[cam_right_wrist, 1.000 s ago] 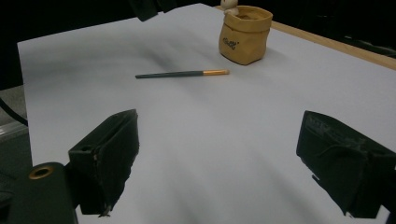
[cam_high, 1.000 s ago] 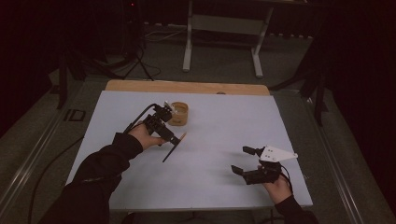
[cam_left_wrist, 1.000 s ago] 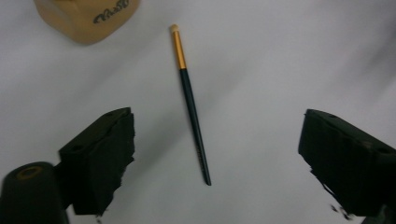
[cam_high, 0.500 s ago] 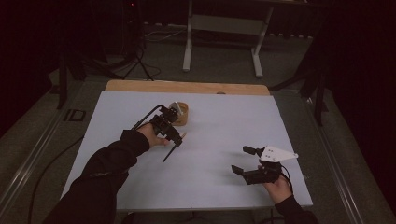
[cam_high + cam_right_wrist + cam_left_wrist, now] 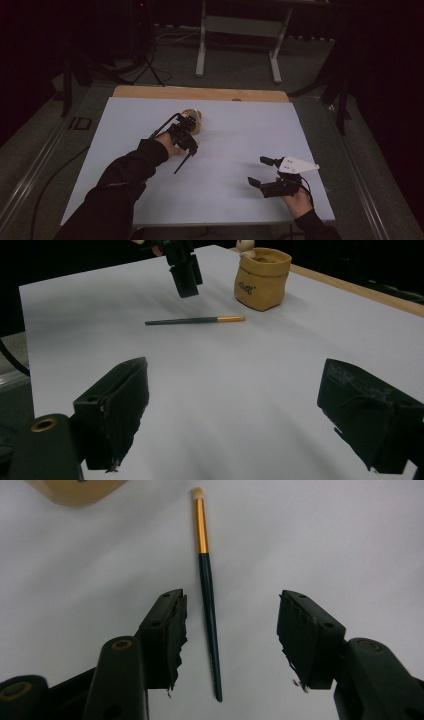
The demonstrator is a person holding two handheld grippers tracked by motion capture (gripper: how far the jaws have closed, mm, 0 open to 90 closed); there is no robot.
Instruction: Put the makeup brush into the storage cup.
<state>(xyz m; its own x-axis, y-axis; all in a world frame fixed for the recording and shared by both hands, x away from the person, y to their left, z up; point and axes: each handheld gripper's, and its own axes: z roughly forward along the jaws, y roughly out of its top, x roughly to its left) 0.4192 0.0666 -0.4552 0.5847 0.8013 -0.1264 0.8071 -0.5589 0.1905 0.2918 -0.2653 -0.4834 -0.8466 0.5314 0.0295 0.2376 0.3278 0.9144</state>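
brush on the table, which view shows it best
The left gripper view: the brush lies full length between that gripper's open jaws, with gold ferrule and pale tip clear. The right gripper view shows the brush smaller, farther off, near the tan pouch. In the high view it is a thin dark line.

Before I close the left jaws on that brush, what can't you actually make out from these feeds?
- Pot, high view: the left gripper covers its near side.
- Pot, left gripper view: cut off by the top edge.
- Pot contents, right gripper view: only a pale knob above the rim; its inside is out of sight.
- Brush, high view: too thin and dark to tell tip from handle.
- Printed mark on the pot: too small to read.
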